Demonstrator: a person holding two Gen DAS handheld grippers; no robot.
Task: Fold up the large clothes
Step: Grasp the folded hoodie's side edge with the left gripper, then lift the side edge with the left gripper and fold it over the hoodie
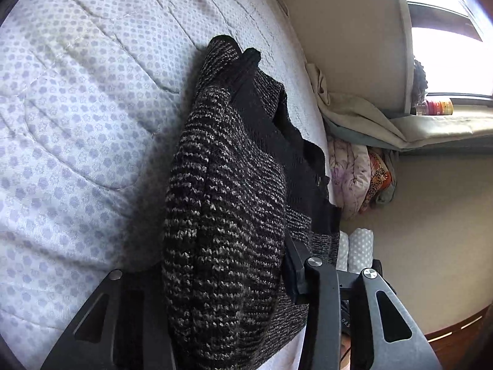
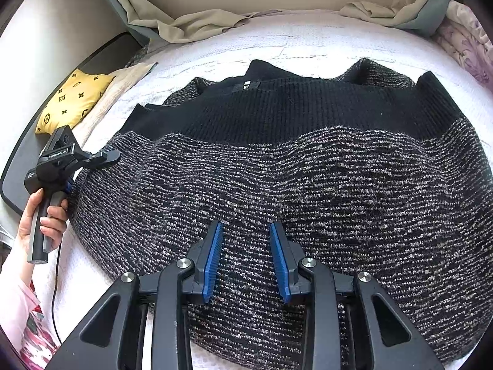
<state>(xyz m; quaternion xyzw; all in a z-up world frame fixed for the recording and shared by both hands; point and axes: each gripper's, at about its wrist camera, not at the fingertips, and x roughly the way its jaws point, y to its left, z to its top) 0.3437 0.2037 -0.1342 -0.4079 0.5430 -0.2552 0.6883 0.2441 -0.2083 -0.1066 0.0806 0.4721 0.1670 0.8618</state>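
Observation:
A large black and grey-flecked knit sweater (image 2: pixel 308 172) lies spread on a white quilted bed (image 2: pixel 308 40), its black upper band away from me. My right gripper (image 2: pixel 246 234) hovers open over the sweater's lower middle, blue pads (image 2: pixel 215 256) apart and empty. My left gripper (image 2: pixel 104 156) is at the sweater's left edge, held by a hand. In the left wrist view a thick fold of the sweater (image 1: pixel 225 215) fills the space between the fingers (image 1: pixel 295 274); the gripper (image 1: pixel 215 277) is shut on it.
A yellow patterned cushion (image 2: pixel 72 98) lies on a dark surface at the left. Beige and grey bedding (image 2: pixel 185 24) is bunched along the bed's far edge. Folded quilts (image 1: pixel 357 178) and a window (image 1: pixel 450 55) show in the left wrist view.

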